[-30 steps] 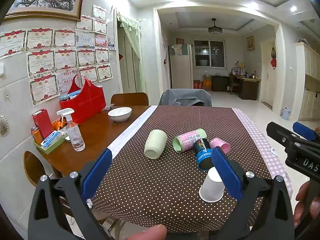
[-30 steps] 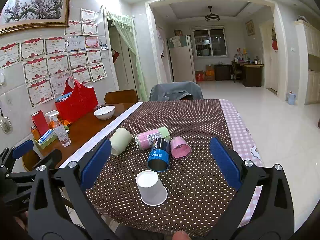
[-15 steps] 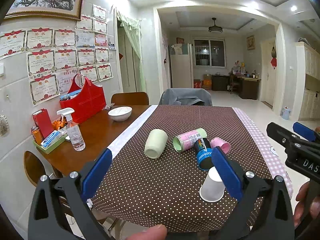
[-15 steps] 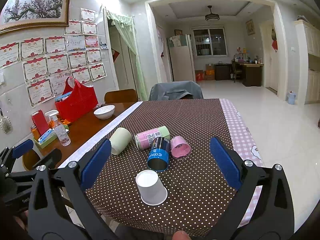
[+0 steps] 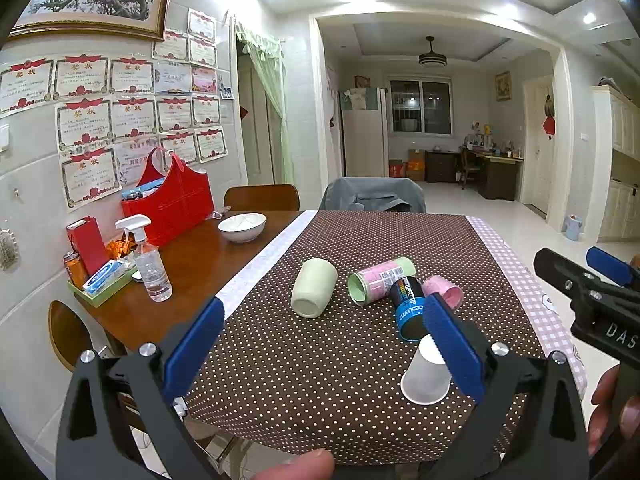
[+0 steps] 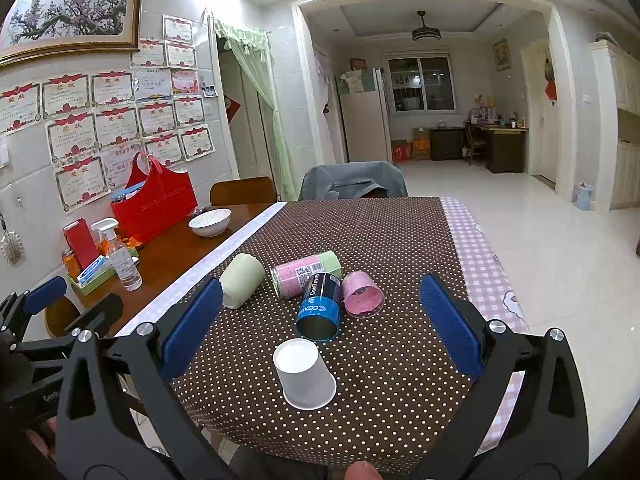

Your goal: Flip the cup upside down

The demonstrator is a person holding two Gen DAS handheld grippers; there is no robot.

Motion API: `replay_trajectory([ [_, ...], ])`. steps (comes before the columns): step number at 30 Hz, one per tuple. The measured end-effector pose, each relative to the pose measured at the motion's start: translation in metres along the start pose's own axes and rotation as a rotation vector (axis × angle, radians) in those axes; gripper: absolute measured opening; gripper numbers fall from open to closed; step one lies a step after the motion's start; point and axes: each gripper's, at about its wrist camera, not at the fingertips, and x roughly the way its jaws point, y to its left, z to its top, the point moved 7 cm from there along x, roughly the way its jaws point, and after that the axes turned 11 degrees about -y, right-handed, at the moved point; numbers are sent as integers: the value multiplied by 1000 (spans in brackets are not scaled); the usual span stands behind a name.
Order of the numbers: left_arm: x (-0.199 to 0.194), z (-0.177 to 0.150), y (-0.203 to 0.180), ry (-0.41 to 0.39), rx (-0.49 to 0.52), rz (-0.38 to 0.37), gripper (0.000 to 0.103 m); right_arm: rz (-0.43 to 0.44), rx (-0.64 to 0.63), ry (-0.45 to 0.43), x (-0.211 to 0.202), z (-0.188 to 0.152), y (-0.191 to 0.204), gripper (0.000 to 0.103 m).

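Far left on bare wood of the bench [image 6: 180,248]: tray with boxes [image 6: 90,274], spray bottle [image 6: 122,258], red bag [image 6: 154,200], white bowl [image 6: 210,222]. All well apart from the work area, likely parked out of the way.

Left tongs [image 5: 320,336] spread wide, pinching nothing, held off the near edge of the bench, aimed over the dotted cloth [image 5: 360,240]. Looks idle, waiting.

On the cloth, left to right: pale green cup [image 6: 241,280] on its side, base toward the camera. Pink-and-green can [image 6: 306,272] on its side, touching the blue-and-black can [image 6: 320,306], also on its side, open end facing near. Pink cup [image 6: 362,294] on its side just beside the blue can, mouth facing near. Cluster tipped over, probably staged as flip targets.

White paper cup [image 6: 304,372] nearest, in front of the blue can, rim down on the cloth, base up. Already upside down, so likely done; lying cups seem next.

Right tongs [image 6: 320,324] spread wide, nothing pinched, off the near edge, paper cup sitting between the two blue pads in view but not touched. Lined up for a reach at the cluster, by the look of it.
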Motion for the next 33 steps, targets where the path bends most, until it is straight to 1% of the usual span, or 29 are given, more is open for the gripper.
replay_trajectory([
  [30,-1,-1,7,-1,1,5,98,1,3,4,-1,0,1,97],
  [33,-3,-1,7,-17,5,10,98,1,2,5,0,0,0,97],
])
